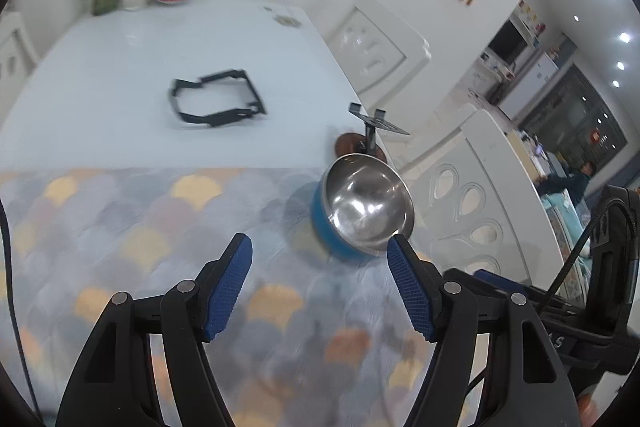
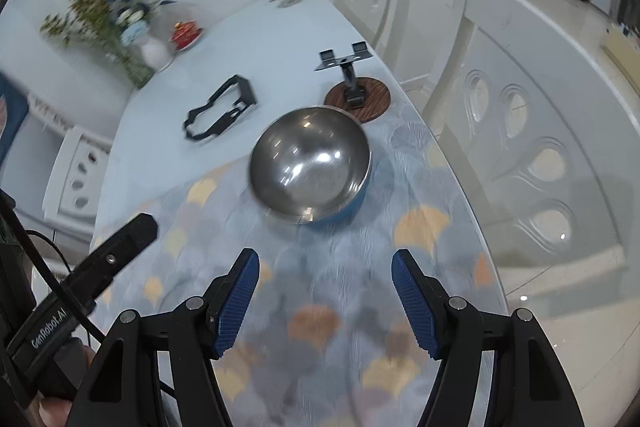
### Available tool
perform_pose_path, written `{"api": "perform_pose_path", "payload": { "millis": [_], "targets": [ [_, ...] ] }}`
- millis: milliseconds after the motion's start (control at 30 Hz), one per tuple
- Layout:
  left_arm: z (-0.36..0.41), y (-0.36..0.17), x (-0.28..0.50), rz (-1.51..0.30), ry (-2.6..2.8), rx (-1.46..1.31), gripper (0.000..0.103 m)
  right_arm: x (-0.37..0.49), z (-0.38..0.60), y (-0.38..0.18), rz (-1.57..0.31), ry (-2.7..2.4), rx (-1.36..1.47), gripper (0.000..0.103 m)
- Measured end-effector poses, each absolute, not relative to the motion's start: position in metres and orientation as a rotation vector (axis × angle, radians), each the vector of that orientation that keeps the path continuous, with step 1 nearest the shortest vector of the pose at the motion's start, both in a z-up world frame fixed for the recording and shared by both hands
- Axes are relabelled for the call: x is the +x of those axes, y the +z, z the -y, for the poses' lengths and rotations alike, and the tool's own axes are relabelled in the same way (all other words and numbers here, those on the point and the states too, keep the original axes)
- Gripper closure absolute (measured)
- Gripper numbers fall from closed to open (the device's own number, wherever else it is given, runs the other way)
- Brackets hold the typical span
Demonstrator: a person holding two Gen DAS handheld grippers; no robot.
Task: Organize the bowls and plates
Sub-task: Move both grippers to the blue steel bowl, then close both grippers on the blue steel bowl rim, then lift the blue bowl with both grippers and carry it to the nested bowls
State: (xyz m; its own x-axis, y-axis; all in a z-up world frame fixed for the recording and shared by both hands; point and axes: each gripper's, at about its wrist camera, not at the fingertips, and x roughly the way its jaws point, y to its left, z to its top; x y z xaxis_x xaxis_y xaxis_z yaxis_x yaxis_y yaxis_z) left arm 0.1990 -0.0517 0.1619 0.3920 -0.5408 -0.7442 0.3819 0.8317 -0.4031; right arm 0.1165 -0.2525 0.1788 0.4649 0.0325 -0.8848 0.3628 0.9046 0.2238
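Standing alone near the far right part of the patterned mat: one round steel bowl with a blue outer wall (image 2: pixel 310 165), upright, mouth up, nothing in it. No plates and no second bowl show in either view.

Left gripper (image 1: pixel 320 279): black frame, blue ribbed pads, jaws wide apart with nothing between them; the bowl lies ahead and to its right, not touched. Right gripper (image 2: pixel 325 289): same build, jaws equally wide and bare; the bowl sits straight ahead of it, a little way off. The left gripper's body also shows at the lower left of the right wrist view.

Pastel scallop-patterned table mat (image 2: pixel 328 307): covers the near end of the white glossy table (image 1: pixel 120 59); both views are blurred, so fine detail is unreliable.

Other items, not part of the task: black folding frame (image 2: pixel 218 109) lying flat on the bare tabletop; black bracket stand on a round wooden base (image 2: pixel 356 95) just behind the bowl; white vase of flowers (image 2: pixel 154 53) and small red dish (image 2: pixel 186 33) at the far end; white chairs (image 2: pixel 532 147) to the right.

Handling note, as judgement: the right gripper seems better placed. Take the rim with one pad inside and one on the blue wall, squarely, since polished steel may slip. Lift straight up to stay clear of the bracket stand behind.
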Motion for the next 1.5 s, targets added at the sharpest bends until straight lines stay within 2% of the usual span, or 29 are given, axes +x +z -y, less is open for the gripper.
{"api": "perform_pose_path", "payload": {
  "millis": [67, 233, 433, 500, 667, 700, 833, 1167, 1500],
  "targets": [
    [0.066, 0.148, 0.214, -1.038, -0.613, -0.173, 0.037, 0.132, 0.263, 0.165, -1.088, -0.219, 0.435, 0.037],
    [0.093, 0.113, 0.244, -1.119, -0.649, -0.174, 0.049, 0.155, 0.28, 0.138, -1.11, -0.228, 0.466, 0.037],
    [0.104, 0.088, 0.261, -1.159, -0.659, -0.183, 0.055, 0.172, 0.29, 0.122, -1.118, -0.236, 0.455, 0.037],
    [0.107, 0.083, 0.264, -1.167, -0.665, -0.183, 0.059, 0.177, 0.292, 0.116, -1.126, -0.234, 0.456, 0.039],
    [0.112, 0.071, 0.269, -1.196, -0.698, -0.2, 0.08, 0.186, 0.293, 0.1, -1.155, -0.232, 0.456, 0.055],
    [0.113, 0.07, 0.269, -1.199, -0.697, -0.198, 0.081, 0.186, 0.293, 0.097, -1.162, -0.235, 0.457, 0.057],
    [0.112, 0.073, 0.268, -1.184, -0.709, -0.197, 0.083, 0.188, 0.294, 0.088, -1.184, -0.218, 0.49, 0.075],
    [0.1, 0.092, 0.252, -1.157, -0.711, -0.19, 0.083, 0.175, 0.279, 0.103, -1.191, -0.214, 0.456, 0.076],
    [0.058, 0.149, 0.199, -1.064, -0.679, -0.218, 0.083, 0.129, 0.237, 0.16, -1.147, -0.146, 0.427, 0.076]
  ]
}}
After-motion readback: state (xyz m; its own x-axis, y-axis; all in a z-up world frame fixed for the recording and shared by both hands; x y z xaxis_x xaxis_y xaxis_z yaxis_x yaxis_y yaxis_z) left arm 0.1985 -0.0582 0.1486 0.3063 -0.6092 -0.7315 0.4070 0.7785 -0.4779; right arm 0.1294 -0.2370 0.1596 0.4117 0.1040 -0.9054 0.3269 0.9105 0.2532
